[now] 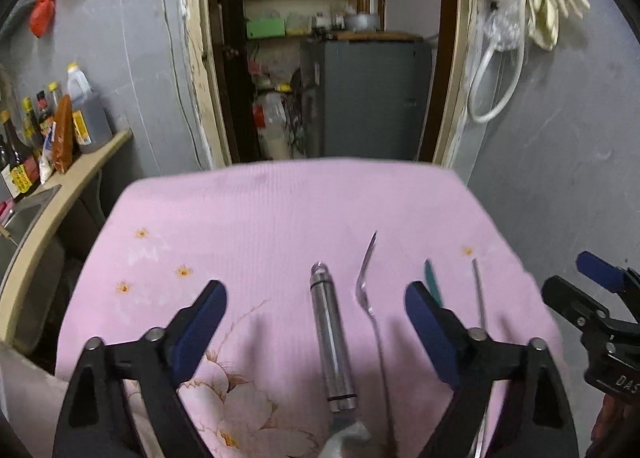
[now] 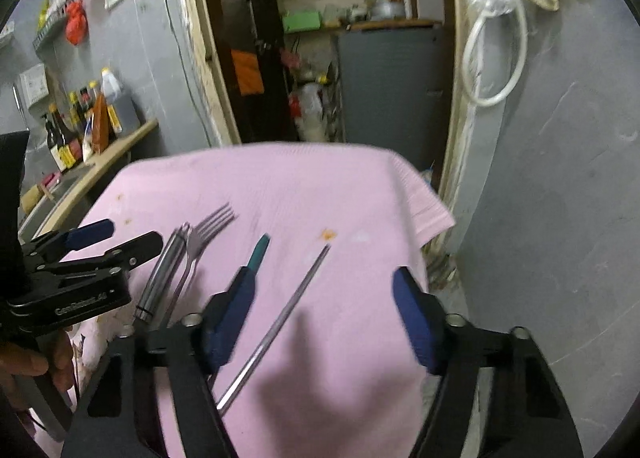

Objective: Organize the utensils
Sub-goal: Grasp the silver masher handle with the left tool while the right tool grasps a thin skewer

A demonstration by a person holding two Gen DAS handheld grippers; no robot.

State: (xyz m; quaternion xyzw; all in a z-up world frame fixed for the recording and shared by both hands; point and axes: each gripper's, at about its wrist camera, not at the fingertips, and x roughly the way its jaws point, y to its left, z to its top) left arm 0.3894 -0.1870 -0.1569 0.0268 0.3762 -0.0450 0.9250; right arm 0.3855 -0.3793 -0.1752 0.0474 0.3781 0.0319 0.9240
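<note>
A pink flowered cloth [image 1: 280,213] [image 2: 320,185] covers the table, and the utensils lie on it side by side. From left to right they are a thick steel-handled utensil [image 1: 331,338] [image 2: 162,278], a fork [image 1: 369,282] [image 2: 208,227], a teal-handled piece [image 1: 433,284] [image 2: 259,248] and a thin metal chopstick [image 1: 479,294] [image 2: 280,322]. My left gripper [image 1: 315,286] [image 2: 128,232] hangs open above the steel handle and the fork, touching neither. My right gripper [image 2: 326,278] [image 1: 576,276] is open too, with the chopstick lying between its fingers, untouched.
A curved counter [image 1: 92,161] with sauce bottles [image 1: 84,113] and a sink [image 1: 24,217] runs along the left. Beyond the table's far edge a doorway opens onto a grey cabinet [image 1: 360,97]. A grey wall with a white hose [image 1: 496,89] stands close on the right. A hand [image 2: 24,362] holds the left gripper.
</note>
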